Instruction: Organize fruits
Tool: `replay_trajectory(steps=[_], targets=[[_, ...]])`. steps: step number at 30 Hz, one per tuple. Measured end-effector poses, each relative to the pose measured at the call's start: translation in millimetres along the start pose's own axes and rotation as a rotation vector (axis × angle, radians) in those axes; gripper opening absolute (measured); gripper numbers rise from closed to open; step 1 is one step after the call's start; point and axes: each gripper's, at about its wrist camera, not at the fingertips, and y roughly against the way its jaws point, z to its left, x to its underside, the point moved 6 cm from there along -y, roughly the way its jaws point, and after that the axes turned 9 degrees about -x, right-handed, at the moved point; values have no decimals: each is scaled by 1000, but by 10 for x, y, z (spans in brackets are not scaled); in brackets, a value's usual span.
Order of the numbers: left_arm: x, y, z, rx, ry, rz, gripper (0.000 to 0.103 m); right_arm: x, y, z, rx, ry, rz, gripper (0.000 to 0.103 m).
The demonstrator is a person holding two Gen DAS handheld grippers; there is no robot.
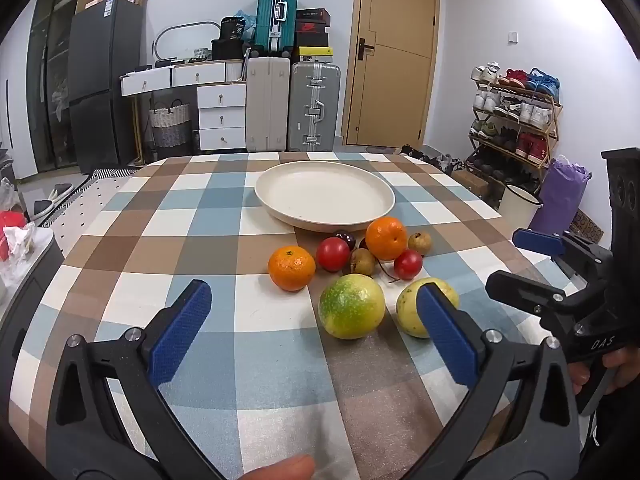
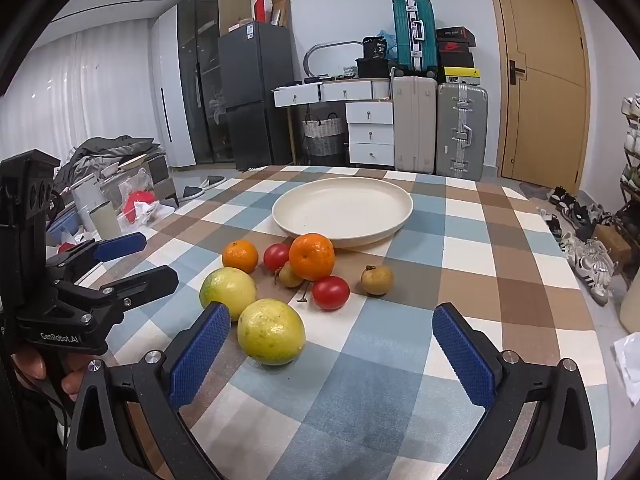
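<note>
A cream plate (image 1: 280, 194) (image 2: 288, 216) stands empty on the checkered table, far side. In front of it lies a cluster of fruit: two oranges (image 1: 291, 268) (image 1: 386, 238), two red fruits (image 1: 333, 254) (image 1: 408, 264), small brown fruits (image 1: 362, 261) and two big yellow-green fruits (image 1: 351, 306) (image 1: 412, 312). My left gripper (image 1: 314, 300) is open and empty, just short of the yellow-green fruits. My right gripper (image 2: 330, 320) is open and empty, with one yellow-green fruit (image 2: 271, 331) near its left finger. Each gripper also shows in the other's view (image 1: 532, 264) (image 2: 132, 260).
The checkered tablecloth (image 1: 168, 220) covers the whole table. Suitcases (image 1: 292, 108), drawers and a fridge stand at the back wall. A shoe rack (image 1: 516, 120) is on the right, clutter on the floor at the left (image 2: 120, 200).
</note>
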Motion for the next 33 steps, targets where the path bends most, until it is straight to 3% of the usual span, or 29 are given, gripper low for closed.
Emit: replay_trajectory(steps=[33], targets=[[3,-2,2,1,2,6,102,9,-14,2,7,9,12,103]])
